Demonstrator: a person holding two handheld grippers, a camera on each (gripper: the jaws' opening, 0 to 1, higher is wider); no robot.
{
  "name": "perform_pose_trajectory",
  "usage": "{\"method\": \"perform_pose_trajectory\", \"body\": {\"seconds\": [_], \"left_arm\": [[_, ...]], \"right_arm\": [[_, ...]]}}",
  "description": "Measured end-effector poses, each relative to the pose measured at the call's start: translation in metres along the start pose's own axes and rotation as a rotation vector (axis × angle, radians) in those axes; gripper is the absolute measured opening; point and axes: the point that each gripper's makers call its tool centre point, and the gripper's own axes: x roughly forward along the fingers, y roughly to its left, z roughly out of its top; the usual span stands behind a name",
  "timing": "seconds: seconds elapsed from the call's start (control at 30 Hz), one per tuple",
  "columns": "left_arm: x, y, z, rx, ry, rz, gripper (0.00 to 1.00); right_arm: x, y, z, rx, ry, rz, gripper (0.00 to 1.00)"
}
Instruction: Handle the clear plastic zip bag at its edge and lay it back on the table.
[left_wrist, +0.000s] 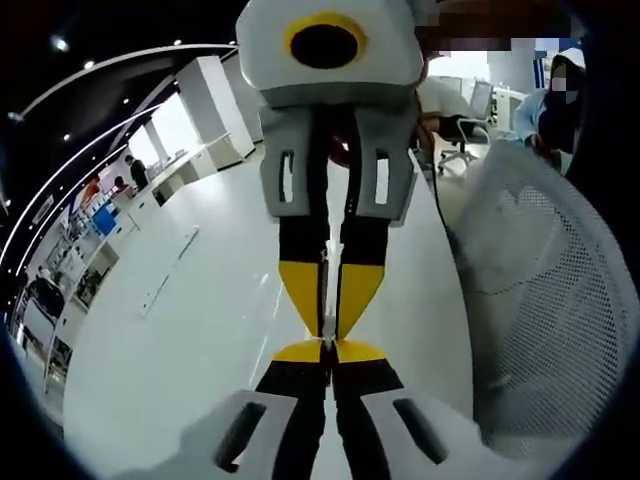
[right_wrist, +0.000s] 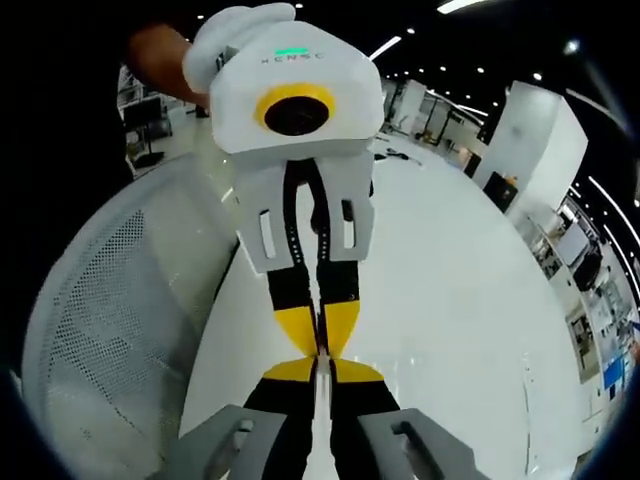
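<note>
— Well, where's the bag?

— Clear as it is, I can't make it out. My left fingers (left_wrist: 300, 352) and right fingers (left_wrist: 300, 290) are both pressed together, tip to tip; if anything is pinched, it's a thin edge running between them.

— Room to lay it?

— The white counter (left_wrist: 180, 330) lies open below. The mesh chair (left_wrist: 560, 300) crowds one side.

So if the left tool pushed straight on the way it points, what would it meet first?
The right tool. It faces the left tool head-on, yellow tips meeting, apparently already touching, though depth is hard to judge.
</note>
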Motion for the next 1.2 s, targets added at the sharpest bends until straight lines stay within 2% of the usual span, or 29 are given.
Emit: {"method": "perform_pose_trajectory", "body": {"seconds": [0.17,0.3,0.5,0.53,0.63,0.87,0.9,0.93,0.97,1.03,1.2], "left_arm": [[-0.001,-0.002,-0.001,0.016,0.012,-0.014,0.00],[-0.001,-0.005,0.000,0.031,0.018,-0.021,0.00],[0.000,-0.005,-0.002,0.009,0.020,-0.024,0.00],[0.000,-0.005,-0.003,-0.027,0.019,-0.031,0.00],[0.000,-0.003,-0.005,-0.035,0.020,-0.030,0.00],[0.002,-0.007,-0.005,-0.042,0.019,-0.046,0.00],[0.002,-0.007,-0.005,-0.043,0.020,-0.048,0.00],[0.002,-0.006,-0.009,-0.039,0.038,-0.043,0.00],[0.002,-0.007,-0.007,-0.042,0.026,-0.050,0.00],[0.001,-0.008,-0.004,-0.037,0.016,-0.053,0.00],[0.001,-0.010,-0.003,-0.032,0.027,-0.059,0.00]], "right_arm": [[0.003,0.001,0.000,0.072,0.012,0.005,0.00],[0.004,0.002,-0.001,0.074,0.019,0.009,0.00],[0.006,0.001,-0.004,0.098,0.029,0.014,0.00],[0.007,0.000,-0.005,0.105,0.031,0.014,0.00],[0.007,0.000,-0.007,0.114,0.036,0.007,0.00],[0.008,0.000,-0.015,0.144,0.040,0.014,0.00],[0.008,-0.001,-0.019,0.147,0.048,0.013,0.00],[0.008,0.001,-0.026,0.140,0.083,0.023,0.00],[0.008,0.000,-0.024,0.140,0.055,0.020,0.00],[0.004,0.000,-0.022,0.163,0.043,0.014,0.00],[0.005,0.000,-0.023,0.150,0.051,0.019,0.00]]}}
